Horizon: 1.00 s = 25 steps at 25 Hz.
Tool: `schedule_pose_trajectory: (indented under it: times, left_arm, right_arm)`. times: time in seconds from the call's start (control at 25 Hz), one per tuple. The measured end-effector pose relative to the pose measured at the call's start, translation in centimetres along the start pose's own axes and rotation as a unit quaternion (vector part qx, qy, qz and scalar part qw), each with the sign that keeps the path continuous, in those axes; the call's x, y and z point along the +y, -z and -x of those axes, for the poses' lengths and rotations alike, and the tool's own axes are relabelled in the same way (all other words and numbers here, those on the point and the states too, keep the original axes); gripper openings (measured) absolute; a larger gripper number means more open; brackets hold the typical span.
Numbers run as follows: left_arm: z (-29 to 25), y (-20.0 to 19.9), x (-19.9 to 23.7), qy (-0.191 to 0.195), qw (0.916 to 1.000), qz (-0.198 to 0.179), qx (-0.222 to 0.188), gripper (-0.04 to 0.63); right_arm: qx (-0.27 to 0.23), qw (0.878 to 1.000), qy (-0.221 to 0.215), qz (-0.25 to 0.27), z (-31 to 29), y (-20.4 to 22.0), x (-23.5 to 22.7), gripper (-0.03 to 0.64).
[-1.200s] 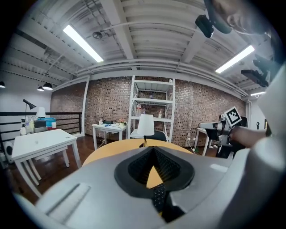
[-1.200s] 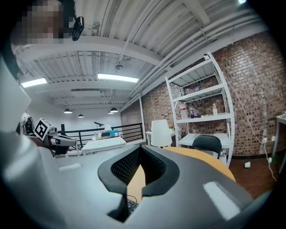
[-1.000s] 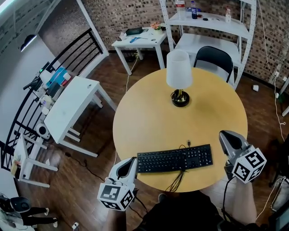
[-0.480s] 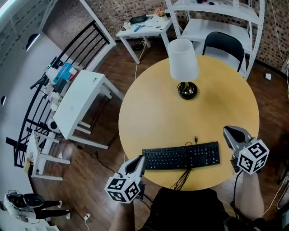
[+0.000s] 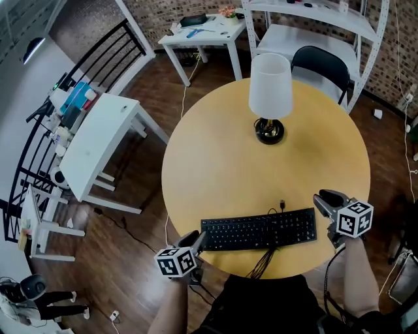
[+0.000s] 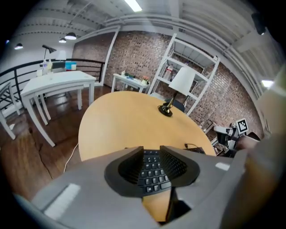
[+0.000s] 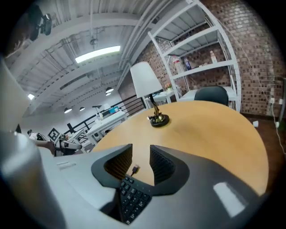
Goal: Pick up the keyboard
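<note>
A black keyboard lies along the near edge of the round wooden table. Its cable loops over the front edge, and the USB plug rests on the table behind it. My left gripper is at the keyboard's left end, its jaws opening. The end keys show in the gap, with neither pad pressing on them. My right gripper is at the right end, jaws also opening. In the right gripper view the keyboard lies low between the jaws of that gripper, untouched.
A white-shaded lamp on a dark base stands at the table's far side. Behind it are a black chair and a white shelf unit. White tables and a black railing stand on the floor to the left.
Both grippers have come down to table level at the keyboard's two ends. Their jaws, shut before, now stand apart.
</note>
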<state>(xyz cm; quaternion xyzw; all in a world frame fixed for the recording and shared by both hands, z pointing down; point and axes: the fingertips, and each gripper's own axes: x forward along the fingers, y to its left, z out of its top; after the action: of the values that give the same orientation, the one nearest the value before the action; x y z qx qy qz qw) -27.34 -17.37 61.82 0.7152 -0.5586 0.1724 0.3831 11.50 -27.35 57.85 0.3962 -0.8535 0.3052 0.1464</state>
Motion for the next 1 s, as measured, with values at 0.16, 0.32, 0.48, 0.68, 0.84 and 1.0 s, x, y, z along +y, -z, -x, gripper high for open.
schedule_pose_trajectory:
  times: [0.16,0.32,0.48,0.68,0.84,1.0]
  left_arm:
    - [-2.0,2.8,3.0,0.022,0.9953,0.088,0.033,0.313]
    - [-3.1,6.0,5.3,0.004,0.9901,0.116,0.079,0.353]
    - [-4.2,8.4,5.5,0.002,0.9859,0.128,0.108,0.368]
    - [-4.9,8.6,5.0,0.012,0.9858,0.13,0.106,0.37]
    - [-4.9,8.7,5.0,0.028,0.9861,0.112,0.119,0.37]
    - [-5.1,9.2,3.6,0.063,0.9819,0.097,0.15,0.377]
  right_arm:
    - [0.059,0.997,0.005,-0.051,-2.6,4.4,-3.1,0.158]
    - [0.105,0.988,-0.007,-0.112,-3.6,8.8,-5.0,0.207]
    - [0.114,0.983,-0.034,-0.14,-3.3,10.3,-5.6,0.216]
    - [0.123,0.979,-0.08,-0.143,-3.1,10.4,-5.7,0.219]
    - [0.176,0.973,-0.092,-0.12,-3.9,11.5,-5.0,0.211]
    - [0.175,0.97,-0.087,-0.141,-4.1,11.5,-5.1,0.19]
